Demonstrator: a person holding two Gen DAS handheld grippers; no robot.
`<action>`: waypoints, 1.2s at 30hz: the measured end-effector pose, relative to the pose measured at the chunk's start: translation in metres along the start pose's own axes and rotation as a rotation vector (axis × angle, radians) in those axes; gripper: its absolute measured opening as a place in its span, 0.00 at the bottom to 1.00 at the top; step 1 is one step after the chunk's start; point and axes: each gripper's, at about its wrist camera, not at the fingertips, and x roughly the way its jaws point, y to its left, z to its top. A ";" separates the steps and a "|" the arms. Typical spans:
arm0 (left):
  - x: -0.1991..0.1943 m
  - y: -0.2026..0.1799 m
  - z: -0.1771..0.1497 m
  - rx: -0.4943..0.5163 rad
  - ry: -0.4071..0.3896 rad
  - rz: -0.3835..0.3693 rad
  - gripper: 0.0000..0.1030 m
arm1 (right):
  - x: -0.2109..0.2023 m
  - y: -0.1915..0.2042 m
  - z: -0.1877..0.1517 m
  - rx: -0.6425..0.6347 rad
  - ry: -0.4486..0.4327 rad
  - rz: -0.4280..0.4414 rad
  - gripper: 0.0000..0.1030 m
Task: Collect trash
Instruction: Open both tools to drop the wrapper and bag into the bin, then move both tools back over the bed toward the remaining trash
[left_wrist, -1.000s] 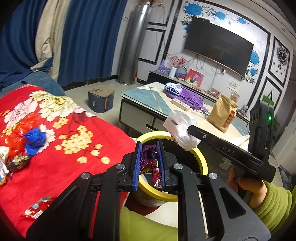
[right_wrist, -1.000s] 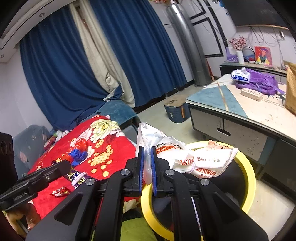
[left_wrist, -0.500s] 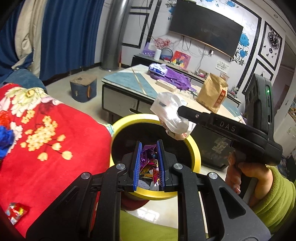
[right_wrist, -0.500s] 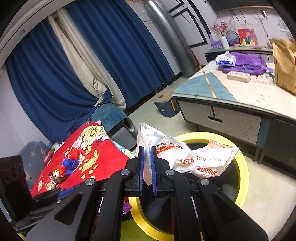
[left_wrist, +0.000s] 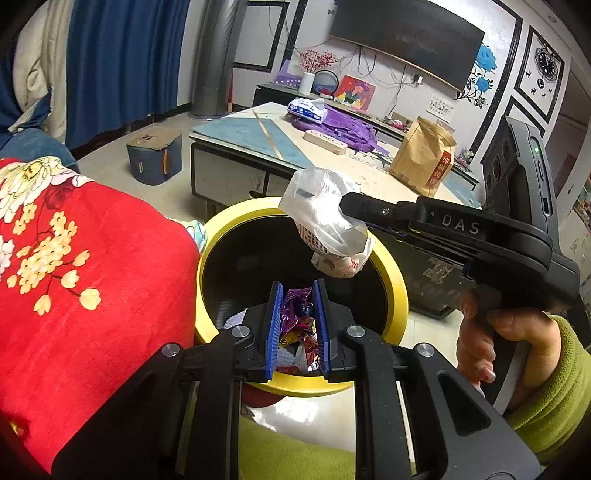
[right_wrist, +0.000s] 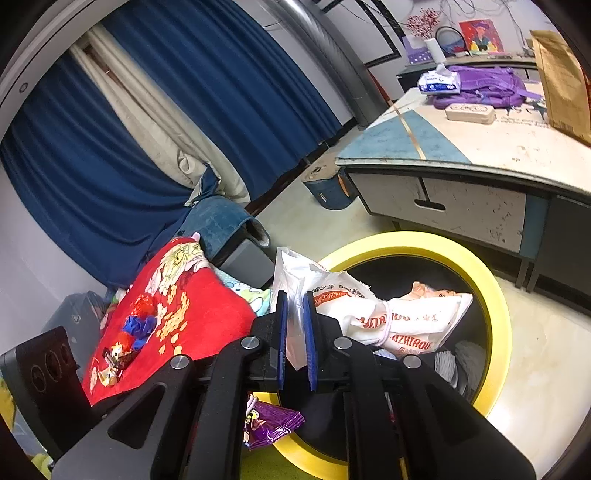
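Note:
A round bin with a yellow rim (left_wrist: 210, 236) and a black inside stands on the floor beside the red flowered blanket (left_wrist: 92, 277). My left gripper (left_wrist: 297, 291) hangs over the bin's near edge, shut on a crumpled purple foil wrapper (left_wrist: 295, 317). From the right, my right gripper (left_wrist: 345, 201) reaches over the bin's mouth. Its jaws are opening, and a white printed plastic bag (left_wrist: 321, 218) is still pinched between the pads. In the right wrist view the bag (right_wrist: 391, 317) droops from the right gripper (right_wrist: 295, 299) over the bin (right_wrist: 495, 295), with the purple wrapper (right_wrist: 269, 421) below.
Several candy wrappers (right_wrist: 122, 350) lie on the blanket. Just behind the bin stands a low coffee table (left_wrist: 258, 147) bearing a brown paper bag (left_wrist: 424, 162) and a purple backpack (left_wrist: 343, 125). A blue stool (left_wrist: 153, 158) sits on the floor to the left.
Both grippers have come forward and down over the bin with their trash still held. The bin now fills more of both views, and the right gripper has rolled.

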 end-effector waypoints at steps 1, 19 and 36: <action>0.002 0.001 0.000 -0.001 0.003 -0.002 0.11 | 0.001 -0.002 0.000 0.008 0.004 0.000 0.10; -0.014 0.016 0.005 -0.093 -0.042 0.049 0.90 | -0.007 -0.004 0.000 0.022 -0.041 -0.081 0.55; -0.086 0.054 0.004 -0.197 -0.194 0.232 0.90 | -0.012 0.045 -0.007 -0.147 -0.071 -0.086 0.70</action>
